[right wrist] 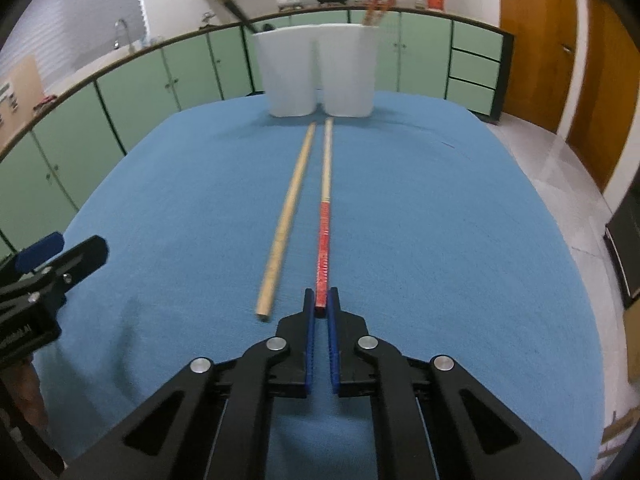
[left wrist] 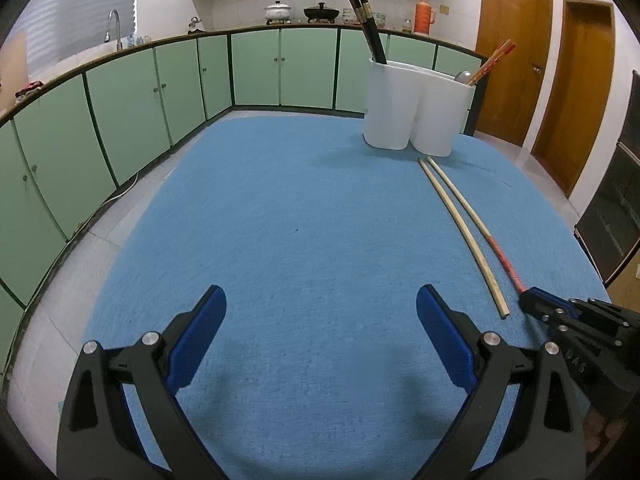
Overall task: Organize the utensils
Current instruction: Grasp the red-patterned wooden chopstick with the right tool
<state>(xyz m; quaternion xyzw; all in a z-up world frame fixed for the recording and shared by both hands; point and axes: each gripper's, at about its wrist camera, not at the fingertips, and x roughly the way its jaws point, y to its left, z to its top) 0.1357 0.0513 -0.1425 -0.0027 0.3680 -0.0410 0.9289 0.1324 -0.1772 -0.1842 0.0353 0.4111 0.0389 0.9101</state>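
Note:
Two chopsticks lie side by side on the blue cloth. A plain wooden chopstick (right wrist: 285, 216) (left wrist: 460, 228) lies left of a red-handled chopstick (right wrist: 324, 232) (left wrist: 496, 246). My right gripper (right wrist: 321, 300) (left wrist: 532, 296) is shut on the near red end of the red-handled chopstick, which still rests on the cloth. My left gripper (left wrist: 320, 312) is open and empty over bare cloth, left of both chopsticks; it also shows in the right wrist view (right wrist: 60, 252). A white two-compartment holder (left wrist: 416, 108) (right wrist: 320, 76) stands at the far end, with black chopsticks (left wrist: 370, 24) in the left compartment and red ones (left wrist: 492, 60) in the right.
The blue cloth (left wrist: 280, 220) covers the table, whose edges fall off to a tiled floor on the left and right. Green cabinets (left wrist: 120, 112) curve behind, with wooden doors (left wrist: 516, 52) at the right.

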